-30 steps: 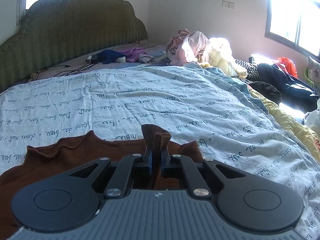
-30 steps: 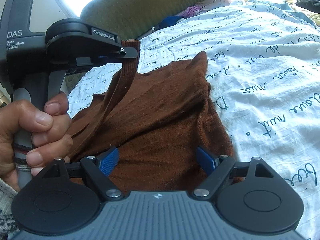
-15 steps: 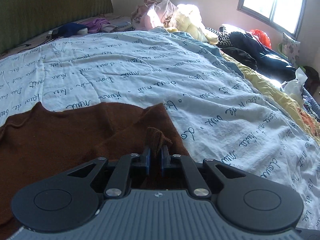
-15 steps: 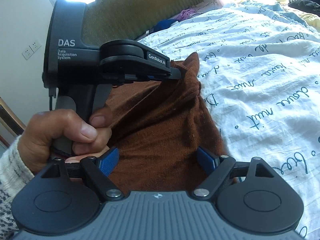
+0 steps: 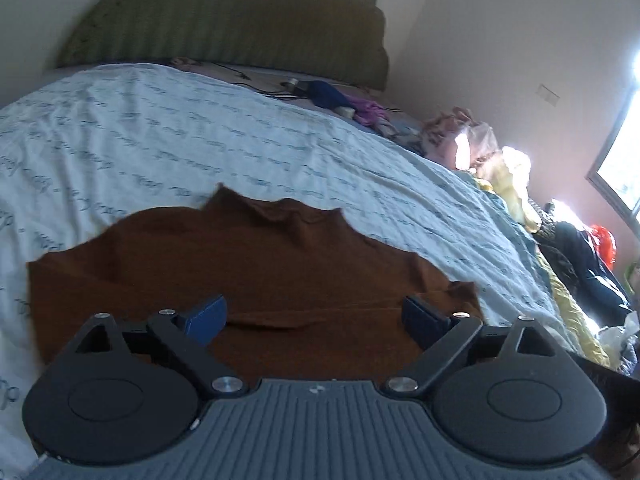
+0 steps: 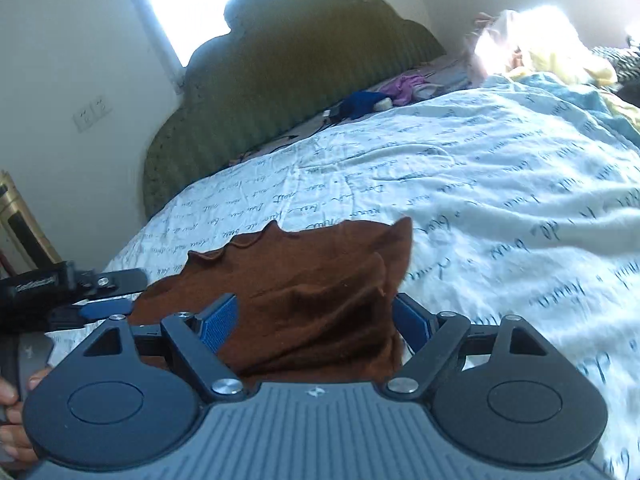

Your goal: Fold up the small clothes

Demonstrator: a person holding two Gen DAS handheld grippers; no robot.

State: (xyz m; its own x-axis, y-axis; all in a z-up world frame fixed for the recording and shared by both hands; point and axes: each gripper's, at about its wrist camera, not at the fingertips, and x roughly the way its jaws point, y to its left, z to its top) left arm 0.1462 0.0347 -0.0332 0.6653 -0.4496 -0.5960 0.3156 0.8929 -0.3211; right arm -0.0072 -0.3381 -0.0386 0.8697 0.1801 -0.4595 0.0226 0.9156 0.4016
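the left gripper (image 5: 316,314) has just let go: a moment ago it pinched a fold of the brown garment (image 5: 248,264), and now its jaws have sprung wide with nothing clamped, the cloth lying flat on the printed sheet (image 5: 200,152) beneath and ahead of them. the right gripper (image 6: 316,322) has narrowed slightly, jaws still apart, bunched cloth between them, unpinched. that fold looks laid; a fresh grip likely comes next.

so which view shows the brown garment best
Left wrist view: the brown garment lies spread on the printed sheet, most of its outline visible. The right wrist view shows it bunched and partly hidden behind the right gripper.
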